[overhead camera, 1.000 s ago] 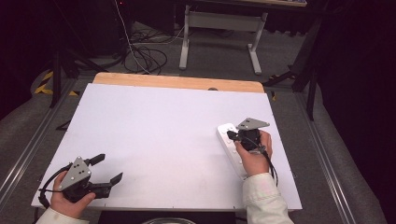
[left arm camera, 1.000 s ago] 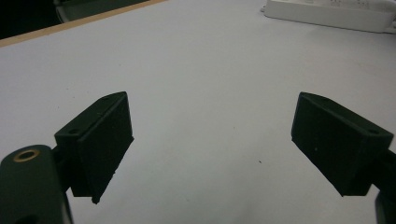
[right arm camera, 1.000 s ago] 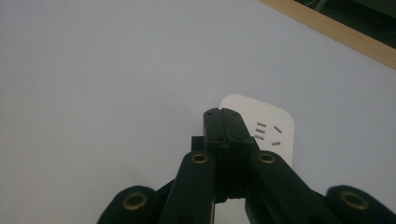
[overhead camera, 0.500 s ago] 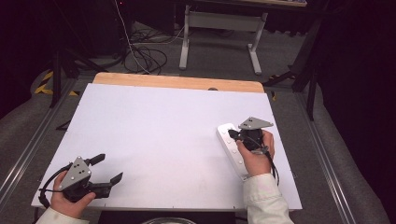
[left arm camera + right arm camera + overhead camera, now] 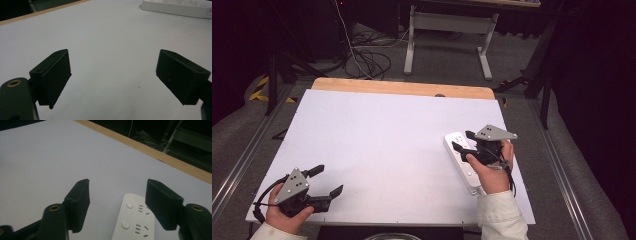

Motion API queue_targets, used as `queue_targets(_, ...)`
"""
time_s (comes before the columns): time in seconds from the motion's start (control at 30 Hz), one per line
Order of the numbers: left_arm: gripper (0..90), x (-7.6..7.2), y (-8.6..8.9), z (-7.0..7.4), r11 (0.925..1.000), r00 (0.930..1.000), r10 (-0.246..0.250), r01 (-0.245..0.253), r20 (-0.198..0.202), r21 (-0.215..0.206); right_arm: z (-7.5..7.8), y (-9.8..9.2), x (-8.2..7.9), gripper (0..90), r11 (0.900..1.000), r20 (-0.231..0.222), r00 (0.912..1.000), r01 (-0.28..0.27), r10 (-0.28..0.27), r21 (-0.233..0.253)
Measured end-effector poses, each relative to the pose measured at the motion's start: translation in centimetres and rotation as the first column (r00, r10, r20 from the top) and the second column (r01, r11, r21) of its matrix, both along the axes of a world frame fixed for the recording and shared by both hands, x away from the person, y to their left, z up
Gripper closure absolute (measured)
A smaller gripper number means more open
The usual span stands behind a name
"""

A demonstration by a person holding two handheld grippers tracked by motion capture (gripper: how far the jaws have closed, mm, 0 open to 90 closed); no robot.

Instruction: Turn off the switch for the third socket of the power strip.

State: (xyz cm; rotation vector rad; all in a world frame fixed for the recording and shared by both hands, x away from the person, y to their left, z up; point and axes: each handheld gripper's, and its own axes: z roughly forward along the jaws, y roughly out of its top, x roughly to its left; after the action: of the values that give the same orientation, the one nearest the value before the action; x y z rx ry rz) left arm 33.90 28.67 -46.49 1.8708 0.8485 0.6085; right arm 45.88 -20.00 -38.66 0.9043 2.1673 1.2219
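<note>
1. Your right gripper [image 5: 463, 141] hovers with its fingers [image 5: 78, 202] spread apart over the near end of the white power strip [image 5: 460, 158], empty.
2. The strip lies at the counter's [image 5: 377, 140] right side, its long axis running away from you.
3. Your left gripper [image 5: 326, 181], fingers apart and empty, sits well apart at the near-left corner.
</note>
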Motion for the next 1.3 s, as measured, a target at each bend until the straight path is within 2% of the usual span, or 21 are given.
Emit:
queue_targets(0.17,12.9,0.0,0.0,0.0,1.0,1.0,0.0,0.0,-0.001,-0.006,0.3,-0.3,-1.1,26.6,0.999,-0.006,0.9996,-0.029,0.029,0.034)
queue_targets(0.47,12.9,-0.1,0.1,0.1,1.0,1.0,-0.003,0.003,0.003,-0.006,0.3,-0.8,-3.4,21.7,0.994,0.005,0.9974,-0.072,0.072,0.081)
queue_targets(0.73,12.9,-0.1,0.1,0.2,1.0,0.9999,-0.008,0.008,-0.01,0.0,-0.4,-1.1,-5.0,20.4,0.993,-0.016,0.9959,-0.087,0.089,0.074)
queue_targets(1.03,12.9,-0.2,0.1,0.3,0.9998,0.9998,-0.017,0.017,-0.008,-0.006,-2.4,-1.9,-5.8,19.8,0.99,-0.024,0.9941,-0.103,0.105,0.096)
queue_targets(1.3,12.9,-0.2,0.2,0.4,0.9998,0.9999,-0.016,0.016,-0.003,-0.008,-4.6,-2.6,-6.2,19.6,0.983,-0.033,0.9903,-0.13,0.135,0.129)
